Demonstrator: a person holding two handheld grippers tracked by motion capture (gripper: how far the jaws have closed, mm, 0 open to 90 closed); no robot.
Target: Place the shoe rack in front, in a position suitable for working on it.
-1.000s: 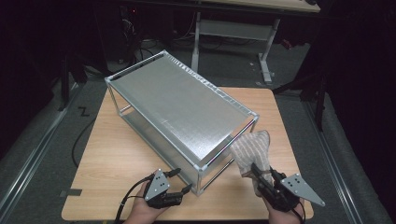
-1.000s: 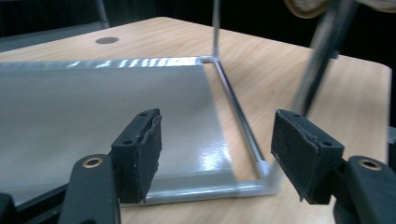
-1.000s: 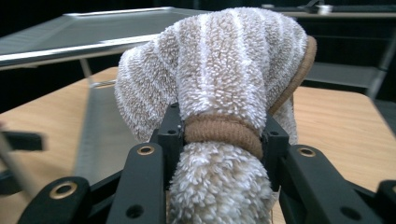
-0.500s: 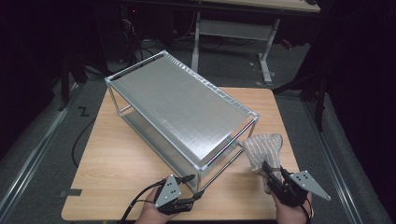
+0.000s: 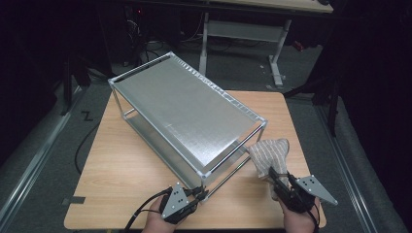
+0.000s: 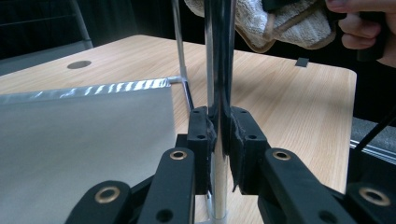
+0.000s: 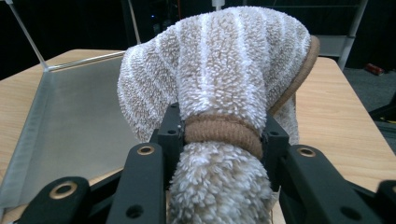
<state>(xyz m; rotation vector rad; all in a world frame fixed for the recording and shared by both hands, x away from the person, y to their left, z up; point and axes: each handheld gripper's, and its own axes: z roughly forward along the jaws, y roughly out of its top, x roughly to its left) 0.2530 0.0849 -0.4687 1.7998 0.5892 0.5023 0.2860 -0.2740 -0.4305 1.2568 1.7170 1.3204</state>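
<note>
A metal shelf rack (image 5: 187,114) with two flat tiers stands slantwise across the wooden counter (image 5: 116,170), its near corner close to the person's edge. The left gripper (image 5: 198,193) sits low at that near corner, and its jaws have just been closing: in the left gripper view the two black pads are clamped on the shiny upright corner post (image 6: 218,70) of the rack, one pad on each side, with the post rising straight up between them and its foot resting on the counter. The lower tier (image 6: 79,140) of the rack spreads out grey to the left of the post in that view. The right gripper (image 5: 273,174) is held just beside the right end of the rack, above the counter's right side, and it is clenched on a striped beige and white towel (image 5: 270,153). In the right gripper view the jaws squeeze the bunched terry cloth (image 7: 219,93) at a brown hem band, and the rest of the towel bulges up and over the jaws. The towel hangs near the rack's right end; whether it touches the frame I cannot tell
</note>
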